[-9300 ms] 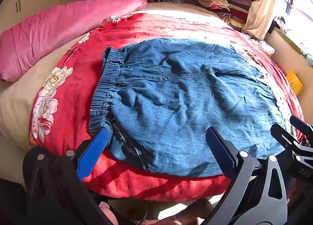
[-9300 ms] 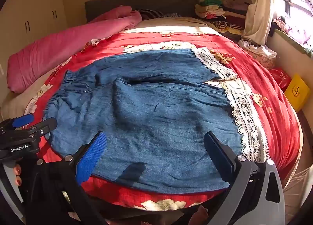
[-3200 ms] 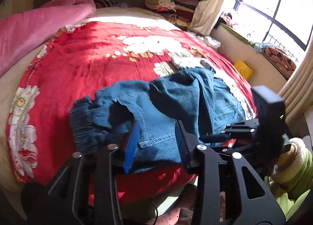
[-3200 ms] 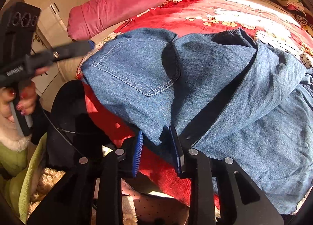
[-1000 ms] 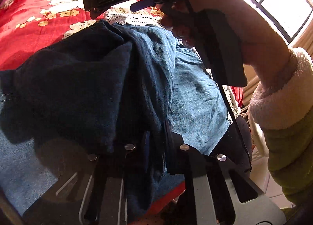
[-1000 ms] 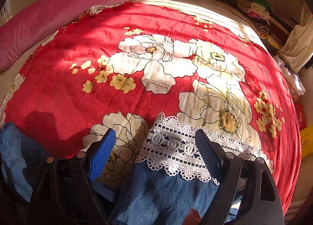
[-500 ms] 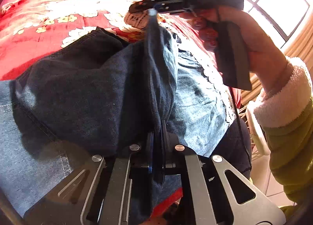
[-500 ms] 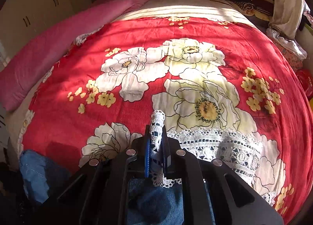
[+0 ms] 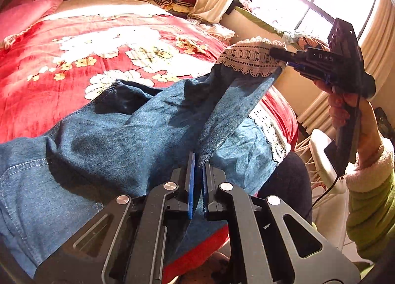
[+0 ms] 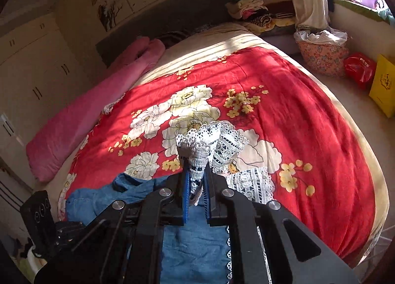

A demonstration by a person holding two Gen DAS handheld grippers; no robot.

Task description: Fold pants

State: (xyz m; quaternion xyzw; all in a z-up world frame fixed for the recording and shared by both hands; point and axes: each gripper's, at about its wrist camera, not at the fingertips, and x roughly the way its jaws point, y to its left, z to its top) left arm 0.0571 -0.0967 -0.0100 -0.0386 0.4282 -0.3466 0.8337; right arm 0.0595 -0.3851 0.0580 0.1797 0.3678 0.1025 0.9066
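Note:
Blue denim pants (image 9: 103,140) with white lace hems lie on a red floral bedspread (image 9: 49,81). My left gripper (image 9: 196,160) is shut on a fold of the denim near the bed's front edge. My right gripper (image 10: 196,175), also in the left wrist view (image 9: 279,55), is shut on the lace hem (image 10: 205,143) of one leg and holds it lifted above the bed. That leg hangs taut between the two grippers. The other leg's lace hem (image 9: 271,135) lies flat on the bed.
A pink quilt (image 10: 93,108) lies along the bed's left side. Stacked clothes (image 10: 249,9) sit at the head. A floral basket (image 10: 323,56), red bag (image 10: 358,69) and yellow bag (image 10: 382,83) stand on the floor to the right.
My right gripper shut on the lace hem and lifted it up and to the right. The leg has risen off the bed and stretched out. My left gripper keeps its hold.

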